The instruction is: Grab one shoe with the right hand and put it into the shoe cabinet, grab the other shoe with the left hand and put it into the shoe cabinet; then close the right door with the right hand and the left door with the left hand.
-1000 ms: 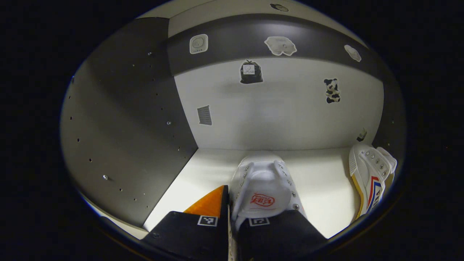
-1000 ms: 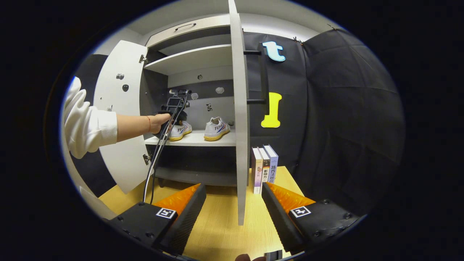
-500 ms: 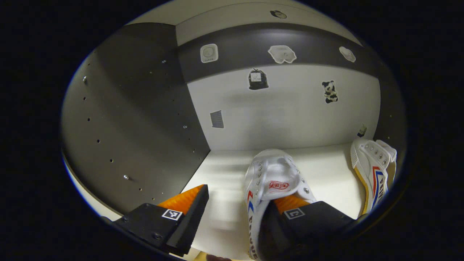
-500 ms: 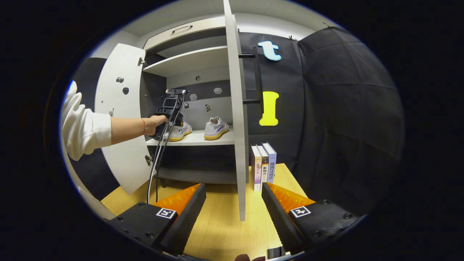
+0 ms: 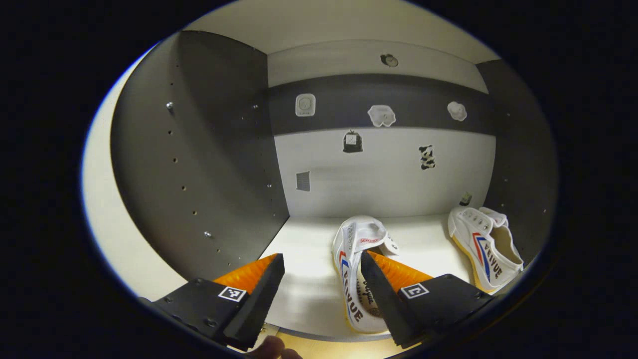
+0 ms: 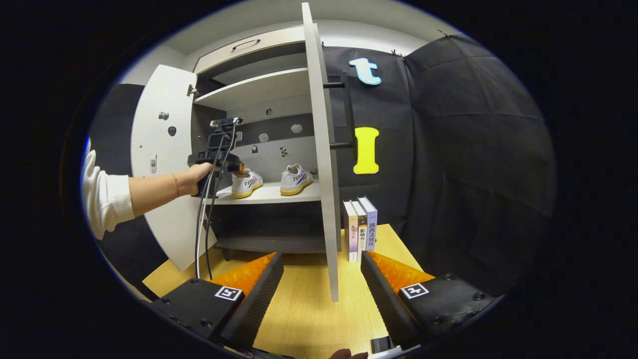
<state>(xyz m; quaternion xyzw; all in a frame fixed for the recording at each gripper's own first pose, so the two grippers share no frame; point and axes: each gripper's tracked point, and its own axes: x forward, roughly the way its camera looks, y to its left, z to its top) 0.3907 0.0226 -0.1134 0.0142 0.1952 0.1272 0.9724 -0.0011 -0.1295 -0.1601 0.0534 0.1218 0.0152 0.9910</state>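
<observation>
**White, grey and a bit of yellow**

Both shoes are white with red-and-blue side stripes and yellow soles. The cabinet's back wall is pale with a dark grey band (little black-and-white stickers dotted on it), side panel dark grey, doors white. Tabletop is light wood grain. Sleeve is white.

Inside the cabinet the left gripper view is dim, brightest on the shelf and back panel, with the side wall in shade. The near shoe is sharp. The right gripper view is evenly lit; the bench looks warm and clear. Straight edges such as the right door bow from fisheye distortion toward the rim.
</observation>
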